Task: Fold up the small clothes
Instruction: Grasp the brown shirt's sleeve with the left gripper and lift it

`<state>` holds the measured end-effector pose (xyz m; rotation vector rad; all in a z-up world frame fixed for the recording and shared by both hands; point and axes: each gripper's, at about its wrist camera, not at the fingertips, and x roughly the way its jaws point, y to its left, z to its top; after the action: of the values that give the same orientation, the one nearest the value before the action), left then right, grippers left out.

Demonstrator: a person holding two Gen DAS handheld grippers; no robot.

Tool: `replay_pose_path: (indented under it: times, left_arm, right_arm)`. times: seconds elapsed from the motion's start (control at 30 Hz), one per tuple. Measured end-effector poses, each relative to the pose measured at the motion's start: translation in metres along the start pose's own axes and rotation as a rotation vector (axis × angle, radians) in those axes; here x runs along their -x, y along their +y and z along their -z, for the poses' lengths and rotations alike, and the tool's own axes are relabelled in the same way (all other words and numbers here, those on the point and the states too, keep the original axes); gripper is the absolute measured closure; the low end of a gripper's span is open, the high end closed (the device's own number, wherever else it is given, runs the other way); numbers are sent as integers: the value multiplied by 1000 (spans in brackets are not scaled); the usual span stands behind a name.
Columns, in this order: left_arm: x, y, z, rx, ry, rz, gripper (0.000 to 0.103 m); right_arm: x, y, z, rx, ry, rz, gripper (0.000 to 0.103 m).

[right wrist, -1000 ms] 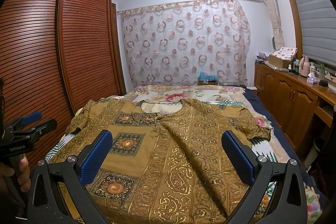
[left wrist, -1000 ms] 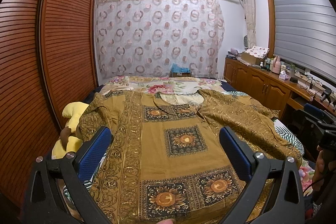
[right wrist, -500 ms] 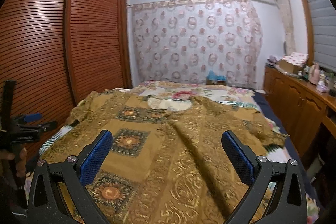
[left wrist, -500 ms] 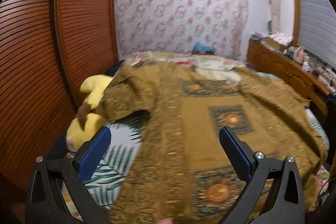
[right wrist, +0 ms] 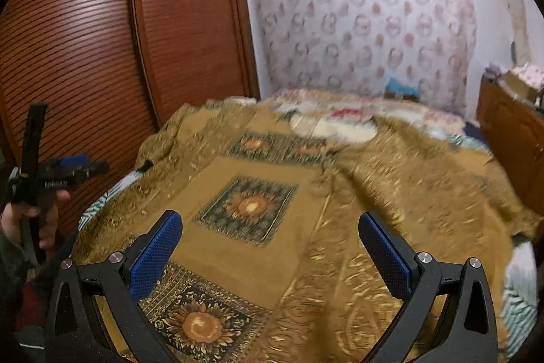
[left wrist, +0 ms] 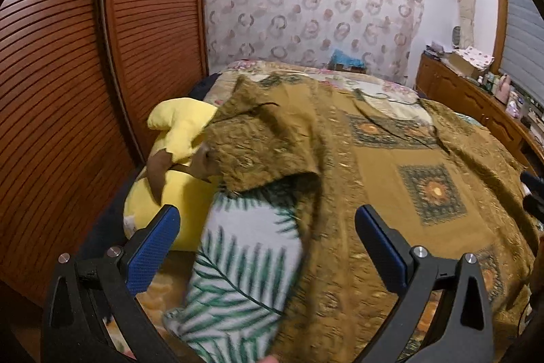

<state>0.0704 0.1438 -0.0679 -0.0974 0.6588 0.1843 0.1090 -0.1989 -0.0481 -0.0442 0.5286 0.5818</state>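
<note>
Bed (left wrist: 244,247) carries gold shirt (right wrist: 238,227) spread ahead of both jaws. Left gripper (left wrist: 267,235) and right gripper (right wrist: 270,242) gape empty. Risk: snagging leaf-print sheet with sleeve (left wrist: 258,152).

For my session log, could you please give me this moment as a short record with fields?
setting: bed with palm-leaf sheet, beside louvred wardrobe doors
garment: mustard sunflower-print shirt, spread flat, unfolded
sleeve: near sleeve lies on a yellow plush toy
left gripper: jaws open, empty, over the shirt's side edge
right gripper: jaws open, empty, above the shirt's front
</note>
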Motion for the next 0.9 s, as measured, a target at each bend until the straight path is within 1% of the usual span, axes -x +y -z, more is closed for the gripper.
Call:
replay_pose_path:
  times: [0.1, 0.17, 0.23, 0.27, 0.33, 0.4, 0.47, 0.53, 0.63, 0.8, 0.9]
  left_arm:
    - [-9, 9, -8, 1, 12, 19, 1]
    - [-17, 14, -13, 8, 31, 41, 6]
    - [-28, 20, -19, 32, 67, 72, 18]
    - [-33, 22, -20, 42, 79, 84, 22]
    - [-46, 27, -24, 62, 116, 101, 36]
    - [-57, 29, -26, 63, 138, 104, 41]
    - [-68, 28, -29, 52, 158, 95, 42]
    - [-79, 27, -32, 35, 176, 67, 42]
    - [-93, 33, -34, 49, 212, 54, 42]
    - [-113, 43, -31, 84, 276, 57, 42]
    - [-120, 46, -26, 86, 301, 63, 43]
  right_arm:
    - [-11, -11, -1, -17, 46, -15, 0]
    - [-16, -19, -4, -25, 68, -20, 0]
    - [-19, -27, -8, -22, 77, -22, 0]
    - [-20, -25, -11, -17, 78, -18, 0]
    - [-19, -26, -12, -10, 87, -15, 0]
    - [-27, -16, -14, -5, 89, -6, 1]
    - [-34, -12, -14, 6, 102, -1, 1]
    - [-40, -9, -13, 19, 113, 7, 1]
    - [-44, -2, -15, 31, 125, 10, 1]
    - [-49, 4, -15, 29, 141, 5, 1]
    - [-49, 2, -15, 17, 140, 1, 1]
